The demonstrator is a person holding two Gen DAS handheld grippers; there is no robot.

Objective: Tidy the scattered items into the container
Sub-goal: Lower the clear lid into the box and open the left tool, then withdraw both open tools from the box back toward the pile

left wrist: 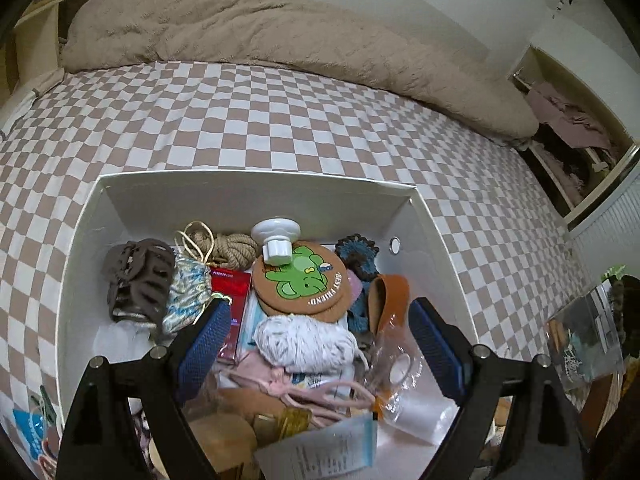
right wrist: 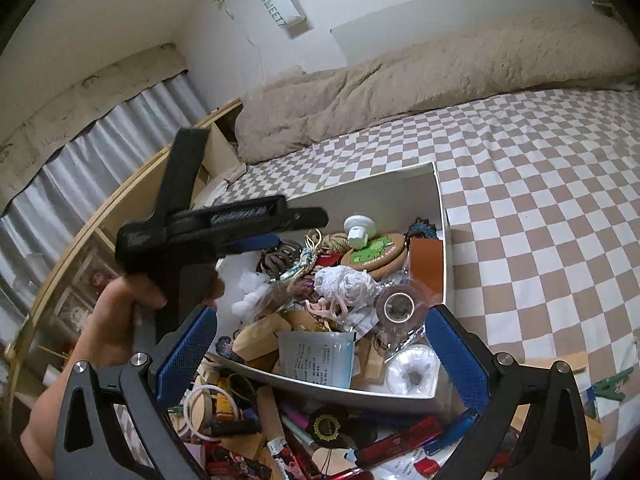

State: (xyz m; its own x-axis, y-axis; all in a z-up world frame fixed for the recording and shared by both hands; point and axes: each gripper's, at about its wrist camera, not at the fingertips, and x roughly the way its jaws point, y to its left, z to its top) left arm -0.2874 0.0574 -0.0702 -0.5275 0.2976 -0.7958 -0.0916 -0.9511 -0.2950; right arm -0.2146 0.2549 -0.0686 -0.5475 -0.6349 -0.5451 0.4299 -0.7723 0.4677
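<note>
A white box [left wrist: 256,196] sits on the checkered bed, filled with small items: a brown hair claw [left wrist: 136,280], a round frog coaster [left wrist: 304,280], a white yarn ball [left wrist: 304,340], a rope coil [left wrist: 232,246]. My left gripper [left wrist: 320,344] hovers open and empty over the box's near part. In the right wrist view the box [right wrist: 400,188] lies ahead. My right gripper [right wrist: 324,356] is open and empty above its near wall. The left gripper [right wrist: 240,232] reaches in from the left. Scattered pens, rings and cards [right wrist: 304,432] lie in front of the box.
A beige blanket [left wrist: 280,28] is bunched along the far side of the bed. A green clothes peg [right wrist: 612,386] lies to the right of the box. A wooden shelf [right wrist: 72,280] and curtain stand to the left. A clear plastic case [left wrist: 584,336] sits at the right.
</note>
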